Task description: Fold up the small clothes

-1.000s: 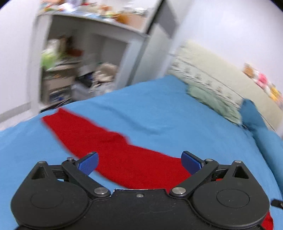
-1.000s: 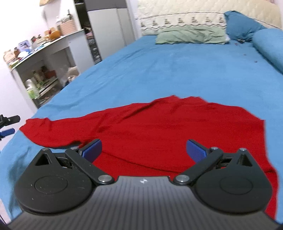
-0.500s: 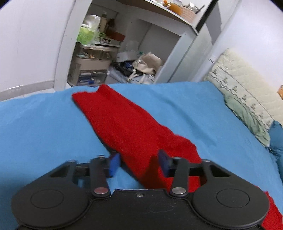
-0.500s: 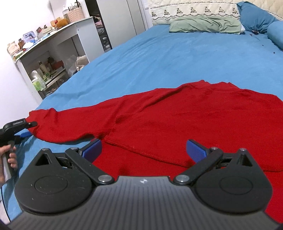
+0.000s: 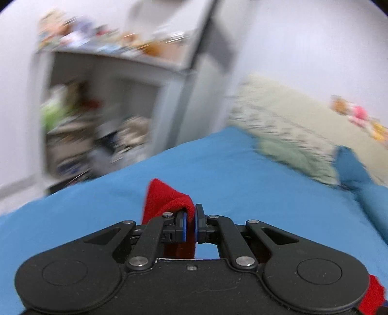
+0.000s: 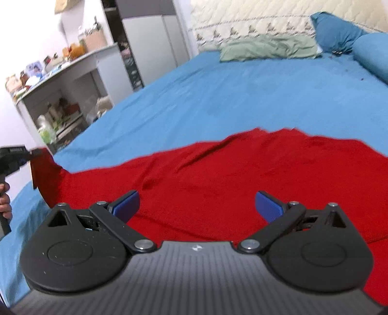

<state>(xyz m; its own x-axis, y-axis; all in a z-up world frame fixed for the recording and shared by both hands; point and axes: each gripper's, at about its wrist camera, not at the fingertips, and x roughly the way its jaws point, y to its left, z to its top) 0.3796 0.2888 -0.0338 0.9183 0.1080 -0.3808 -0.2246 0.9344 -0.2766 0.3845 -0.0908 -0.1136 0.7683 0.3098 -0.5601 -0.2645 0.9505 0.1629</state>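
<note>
We have the left tongs [image 5: 190, 224] pinching the sleeve end [image 5: 167, 196] of the red sweater [image 6: 242, 174], lifted at lower centre so it can fold inward; the right tongs [image 6: 196, 206] hover spread above the sweater's body on the blue bed [image 6: 242, 92].

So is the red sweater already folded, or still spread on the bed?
Mostly spread: the red sweater lies flat on the bed. Only its sleeve end is lifted, pinched in the left gripper.

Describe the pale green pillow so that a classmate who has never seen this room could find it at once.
Start at the bed's blue sheet and look to its far end, below the cream quilted headboard. The pale green pillow lies flat and crumpled there. Unlike the plump blue pillows to its right, it is green and thin.
</note>
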